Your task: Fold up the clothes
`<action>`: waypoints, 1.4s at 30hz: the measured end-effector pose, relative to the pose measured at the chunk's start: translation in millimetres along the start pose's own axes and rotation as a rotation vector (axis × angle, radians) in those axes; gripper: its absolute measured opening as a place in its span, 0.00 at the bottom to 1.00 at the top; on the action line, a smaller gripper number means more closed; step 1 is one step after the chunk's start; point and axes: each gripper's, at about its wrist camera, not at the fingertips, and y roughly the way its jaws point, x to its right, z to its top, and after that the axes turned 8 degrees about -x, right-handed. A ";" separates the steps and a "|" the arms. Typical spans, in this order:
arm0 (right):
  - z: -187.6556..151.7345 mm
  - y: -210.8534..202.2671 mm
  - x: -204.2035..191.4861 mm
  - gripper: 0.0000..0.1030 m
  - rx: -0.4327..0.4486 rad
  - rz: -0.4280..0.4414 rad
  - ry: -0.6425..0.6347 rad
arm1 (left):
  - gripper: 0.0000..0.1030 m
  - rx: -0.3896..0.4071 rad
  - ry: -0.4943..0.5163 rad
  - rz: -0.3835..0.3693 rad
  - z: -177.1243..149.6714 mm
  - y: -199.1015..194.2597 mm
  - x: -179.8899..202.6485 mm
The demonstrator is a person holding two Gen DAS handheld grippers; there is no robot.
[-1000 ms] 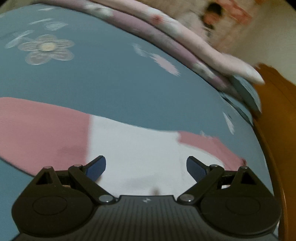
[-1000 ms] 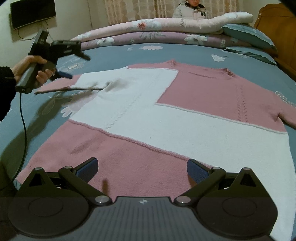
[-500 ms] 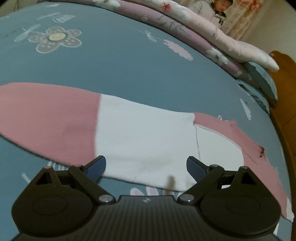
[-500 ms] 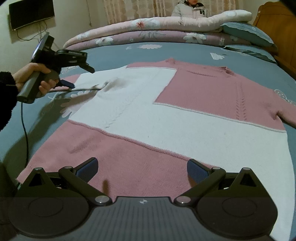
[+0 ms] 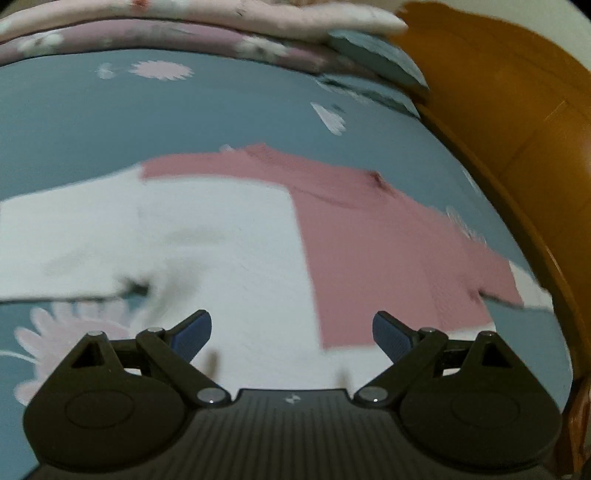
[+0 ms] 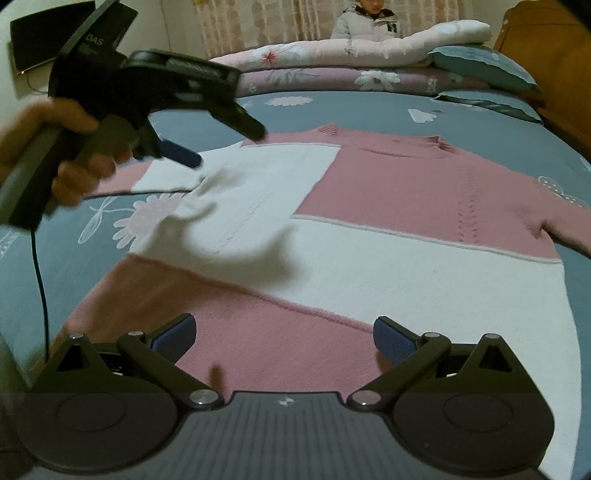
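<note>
A pink and white knit sweater (image 6: 369, 229) lies spread flat, front up, on the blue flowered bedsheet (image 6: 369, 110). In the right wrist view a hand holds my left gripper (image 6: 227, 147) in the air above the sweater's left sleeve (image 6: 162, 179) and shoulder, jaws open and empty. The blurred left wrist view looks across the sweater (image 5: 229, 251), and the left gripper (image 5: 293, 332) stands open over the white chest panel. My right gripper (image 6: 284, 334) is open over the pink hem band, holding nothing.
Folded pink quilts (image 6: 332, 62) and blue pillows (image 6: 480, 66) are stacked at the head of the bed. A person (image 6: 365, 22) sits behind them. A wooden headboard (image 5: 498, 129) runs along the right. A black cable (image 6: 40, 280) hangs from the left gripper.
The left gripper has swung right, from over the sleeve to the sweater's shoulder and chest, and come closer to the right camera. The right gripper has stayed in place, still open.
</note>
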 end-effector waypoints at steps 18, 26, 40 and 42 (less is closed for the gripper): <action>6.3 -31.0 113.9 1.00 0.109 -0.096 0.372 | 0.91 0.015 0.186 0.156 -119.2 3.1 51.5; -1.1 -19.1 108.3 1.00 0.054 -0.091 0.335 | 0.96 0.056 0.280 0.191 -173.9 -2.5 72.8; -2.4 -21.4 110.2 1.00 0.047 -0.077 0.335 | 0.97 0.086 0.307 0.097 -186.0 -4.4 88.5; -2.9 -22.3 109.9 1.00 0.047 -0.075 0.331 | 0.99 0.077 0.301 0.085 -187.7 -3.9 88.8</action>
